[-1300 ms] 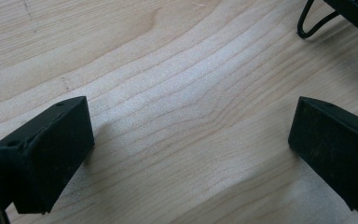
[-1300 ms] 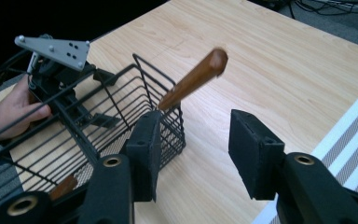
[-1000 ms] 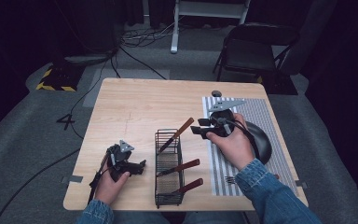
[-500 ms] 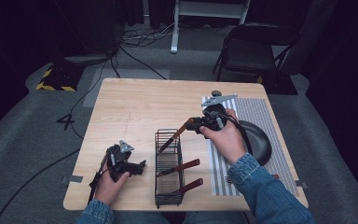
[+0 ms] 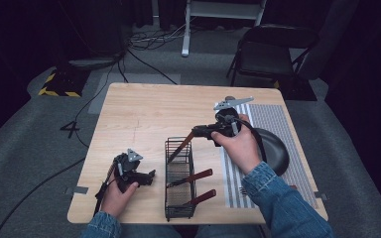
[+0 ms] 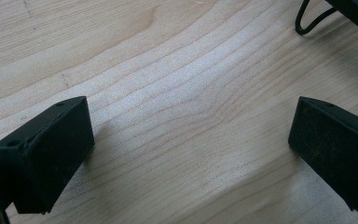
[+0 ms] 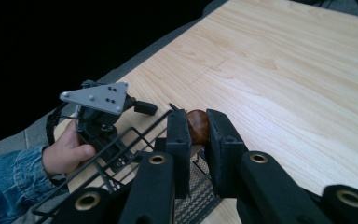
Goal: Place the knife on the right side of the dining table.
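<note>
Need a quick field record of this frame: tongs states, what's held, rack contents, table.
right tongs: shut on the wooden handle of a utensil leaning in the far end of the wire rack
left tongs: open, empty, low over bare table, left of the rack
rack contents: two more wooden-handled utensils, handles sticking out to the right
right of rack: striped mat with a dark pan on it
stage: held utensil partly in the rack, tilted
</note>
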The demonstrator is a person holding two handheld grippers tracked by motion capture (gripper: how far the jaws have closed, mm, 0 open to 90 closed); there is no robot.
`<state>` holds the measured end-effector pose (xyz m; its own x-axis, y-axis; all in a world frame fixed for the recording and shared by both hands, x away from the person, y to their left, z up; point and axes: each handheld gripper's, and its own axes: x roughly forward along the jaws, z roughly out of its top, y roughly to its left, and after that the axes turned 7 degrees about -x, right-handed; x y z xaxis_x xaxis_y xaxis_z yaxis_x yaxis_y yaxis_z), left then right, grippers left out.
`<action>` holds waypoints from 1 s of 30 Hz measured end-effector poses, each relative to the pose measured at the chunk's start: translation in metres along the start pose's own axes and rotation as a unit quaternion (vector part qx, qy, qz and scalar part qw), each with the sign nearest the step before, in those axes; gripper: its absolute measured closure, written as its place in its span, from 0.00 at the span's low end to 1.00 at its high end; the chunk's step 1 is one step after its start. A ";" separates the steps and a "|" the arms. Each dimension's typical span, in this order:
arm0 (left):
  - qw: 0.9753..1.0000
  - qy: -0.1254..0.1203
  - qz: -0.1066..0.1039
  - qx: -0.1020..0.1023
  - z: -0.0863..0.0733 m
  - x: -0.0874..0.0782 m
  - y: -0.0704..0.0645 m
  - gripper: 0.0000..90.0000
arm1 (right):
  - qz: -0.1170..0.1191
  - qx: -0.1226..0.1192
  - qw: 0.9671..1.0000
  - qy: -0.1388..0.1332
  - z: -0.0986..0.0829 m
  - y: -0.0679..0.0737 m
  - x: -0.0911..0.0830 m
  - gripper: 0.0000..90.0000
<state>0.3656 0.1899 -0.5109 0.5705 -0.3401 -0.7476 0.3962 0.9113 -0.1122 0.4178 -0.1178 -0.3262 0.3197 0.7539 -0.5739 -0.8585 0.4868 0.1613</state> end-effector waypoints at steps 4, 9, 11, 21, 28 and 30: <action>1.000 0.000 0.000 0.000 0.000 0.000 0.000 0.00 | -0.012 -0.039 0.999 0.003 0.012 0.017 -0.006 0.90; 1.000 0.000 0.000 0.000 0.000 0.000 0.000 0.00 | -0.015 -0.053 0.998 -0.007 0.026 0.024 -0.023 0.90; 1.000 0.000 0.000 0.000 0.000 0.000 0.000 0.00 | -0.016 -0.052 0.998 -0.010 0.028 0.025 -0.027 0.90; 1.000 0.001 0.000 0.001 0.001 0.000 0.000 0.00 | -0.029 -0.046 0.998 -0.039 0.042 0.023 -0.070 0.90; 1.000 0.001 -0.001 0.001 0.001 0.001 0.000 0.00 | -0.046 -0.038 0.997 -0.058 0.049 0.021 -0.102 0.90; 1.000 0.001 -0.001 0.001 0.001 0.001 0.000 0.00 | -0.055 -0.039 0.996 -0.061 0.051 0.020 -0.112 0.90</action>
<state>0.3670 0.1897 -0.5108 0.5677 -0.3415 -0.7491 0.3985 0.9102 -0.1129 0.3854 -0.1700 -0.2183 0.4555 0.7486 -0.4818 -0.8428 0.5369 0.0373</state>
